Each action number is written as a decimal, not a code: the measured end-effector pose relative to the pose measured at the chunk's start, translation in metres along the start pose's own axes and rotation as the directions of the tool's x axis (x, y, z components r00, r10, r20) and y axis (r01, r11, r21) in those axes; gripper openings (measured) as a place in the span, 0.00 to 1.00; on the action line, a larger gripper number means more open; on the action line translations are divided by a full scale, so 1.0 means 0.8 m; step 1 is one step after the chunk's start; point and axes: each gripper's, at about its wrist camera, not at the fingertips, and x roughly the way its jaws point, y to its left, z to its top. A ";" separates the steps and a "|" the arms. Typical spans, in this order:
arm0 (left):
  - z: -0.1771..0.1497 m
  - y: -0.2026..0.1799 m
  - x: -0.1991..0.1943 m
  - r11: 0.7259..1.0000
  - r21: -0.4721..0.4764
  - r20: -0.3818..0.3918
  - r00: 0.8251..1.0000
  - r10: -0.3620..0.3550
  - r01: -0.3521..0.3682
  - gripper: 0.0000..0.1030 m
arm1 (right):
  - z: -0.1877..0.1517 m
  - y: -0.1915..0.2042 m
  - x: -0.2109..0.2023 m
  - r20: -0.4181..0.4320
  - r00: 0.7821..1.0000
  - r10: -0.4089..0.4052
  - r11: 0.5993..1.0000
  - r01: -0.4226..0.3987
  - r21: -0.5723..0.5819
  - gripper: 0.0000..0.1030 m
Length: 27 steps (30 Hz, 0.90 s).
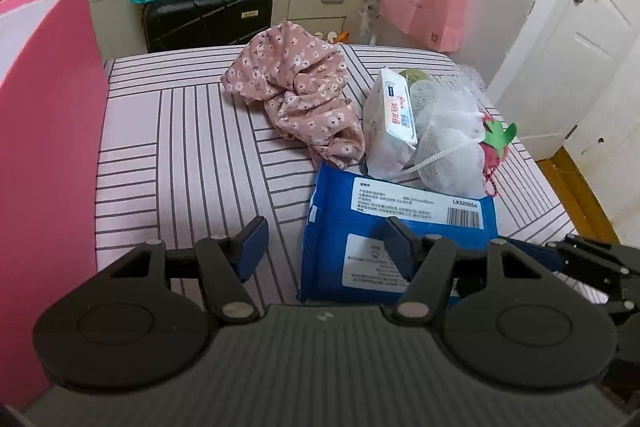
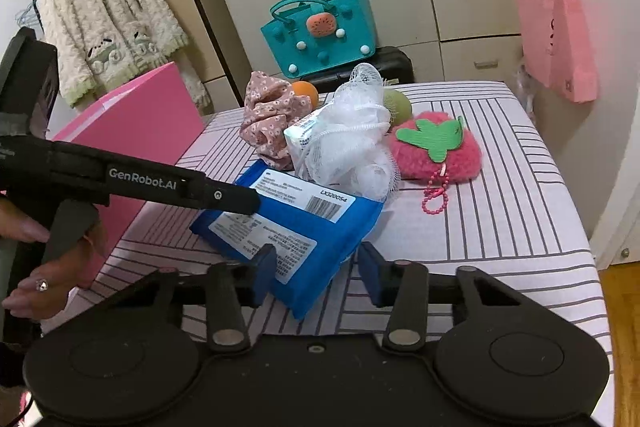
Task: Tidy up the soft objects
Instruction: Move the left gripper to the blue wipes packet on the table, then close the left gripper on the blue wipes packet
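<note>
Your right claw [image 2: 318, 273] sits low over the striped bed [image 2: 500, 211], jaws apart around the near corner of the blue packet [image 2: 296, 227], left pad touching it, right pad just clear, so no clamp. Your left claw [image 1: 324, 247] is also apart, with its right finger [image 1: 400, 247] over the packet's near-left part and its left finger over bare sheet, nothing gripped. Beyond the packet toward 12 o'clock lie the floral cloth [image 1: 296, 95], white mesh pouf [image 2: 352, 135] and wipes pack [image 1: 394, 107], the strawberry pouch [image 2: 436, 147] at 1 o'clock, and the pink box [image 1: 44, 131] at 9 o'clock.
</note>
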 end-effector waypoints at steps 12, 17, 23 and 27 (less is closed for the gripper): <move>-0.029 -0.019 -0.012 0.997 -0.035 0.066 0.996 -0.068 0.070 0.44 | 0.008 -0.001 0.002 -0.034 0.999 0.018 1.000 -0.018 0.004 0.33; -0.037 -0.018 -0.018 0.995 -0.055 0.068 0.994 -0.080 0.084 0.43 | 0.013 0.002 0.002 -0.074 0.997 0.026 0.999 -0.027 -0.016 0.33; -0.046 -0.024 -0.030 0.996 -0.038 0.043 0.996 -0.080 0.082 0.40 | 0.008 0.017 -0.002 -0.071 0.997 -0.009 0.999 0.006 -0.040 0.36; -0.051 -0.020 -0.039 0.993 -0.050 0.024 0.994 -0.108 0.109 0.40 | 0.004 0.027 -0.008 -0.080 0.996 -0.026 0.998 0.021 -0.057 0.37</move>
